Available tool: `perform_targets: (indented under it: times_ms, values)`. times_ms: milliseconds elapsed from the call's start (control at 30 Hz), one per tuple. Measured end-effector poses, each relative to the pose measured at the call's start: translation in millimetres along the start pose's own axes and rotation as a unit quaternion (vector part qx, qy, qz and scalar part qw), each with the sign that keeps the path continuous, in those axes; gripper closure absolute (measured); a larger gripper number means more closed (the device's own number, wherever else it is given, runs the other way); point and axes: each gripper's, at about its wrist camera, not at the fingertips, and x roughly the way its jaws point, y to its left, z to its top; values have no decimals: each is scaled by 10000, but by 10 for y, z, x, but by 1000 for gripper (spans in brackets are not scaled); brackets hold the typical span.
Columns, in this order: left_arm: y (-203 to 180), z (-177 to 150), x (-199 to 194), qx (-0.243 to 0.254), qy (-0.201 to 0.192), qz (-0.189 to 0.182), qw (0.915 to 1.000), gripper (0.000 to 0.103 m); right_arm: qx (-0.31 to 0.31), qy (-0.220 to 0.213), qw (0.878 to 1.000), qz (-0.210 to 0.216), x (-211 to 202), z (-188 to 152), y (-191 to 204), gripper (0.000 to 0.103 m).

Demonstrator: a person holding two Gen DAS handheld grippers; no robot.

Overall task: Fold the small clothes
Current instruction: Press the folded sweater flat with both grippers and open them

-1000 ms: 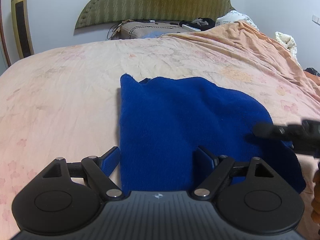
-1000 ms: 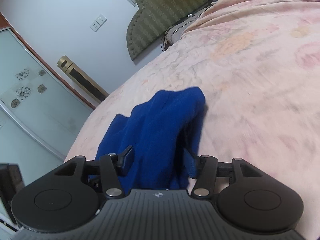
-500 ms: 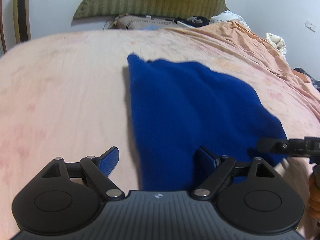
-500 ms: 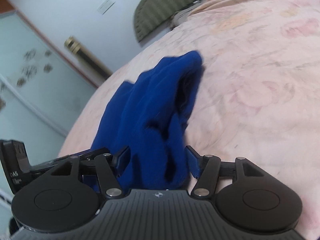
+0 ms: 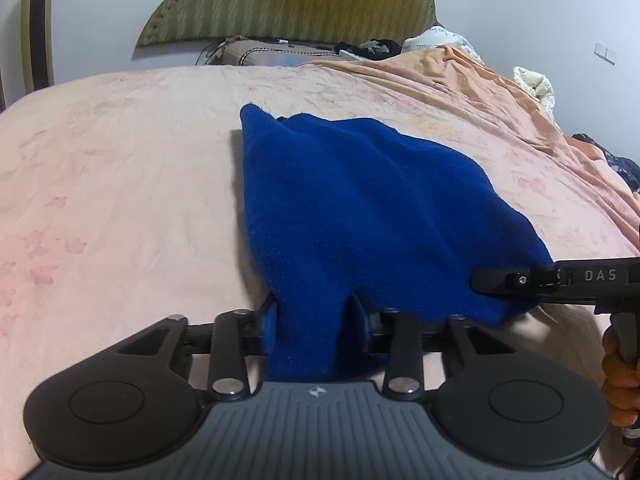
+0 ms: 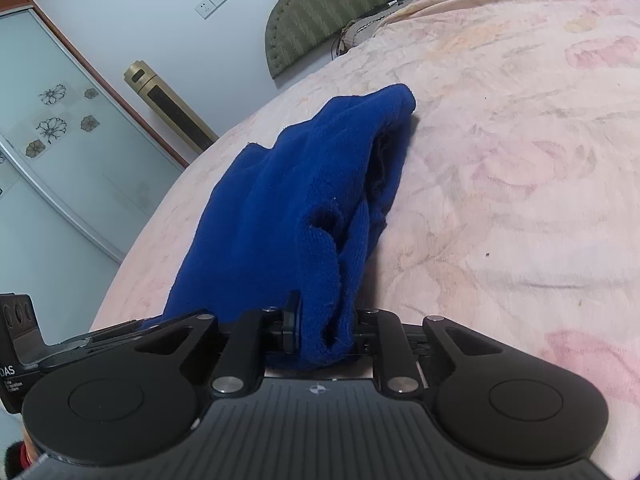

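Note:
A blue knitted garment lies folded on the pink bed sheet. My left gripper is shut on the garment's near edge, with cloth bunched between its fingers. My right gripper is shut on the near right corner of the same garment. The right gripper also shows in the left wrist view, at the garment's right corner. The near edge is lifted slightly off the sheet; the far end rests on the bed.
A green padded headboard stands at the far end of the bed. An orange blanket and clutter lie at the far right. A gold tower unit and a sliding glass door stand to the left.
Both grippers were open around the garment's near edge; now both have closed on it. The near edge has bunched up and lifted a little.

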Motion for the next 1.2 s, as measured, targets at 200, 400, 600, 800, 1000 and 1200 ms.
perform_targets:
  times_ms: [200,400,600,800,1000,1200]
  values:
    - [15,13,-40,93,59,74,9999,65,-160,100,9998,-106,6,8,50,67]
    - [91,222,-95,260,-222,324,9989,26,-74,-16,9999,-122,19,241,-49,46]
    - [339,656,240,-227,-138,-79,9996,26,315,-74,9995,-28,288,637,-278,39]
    - [363,879,676,-406,-51,333,9986,26,316,-103,9994,43,653,947,-338,53]
    - [173,907,754,-94,-189,708,9973,29,-654,-148,9959,-608,789,1009,-76,68]
    - [109,827,665,-43,-136,773,9969,27,-605,-198,9950,-763,559,816,-50,37]
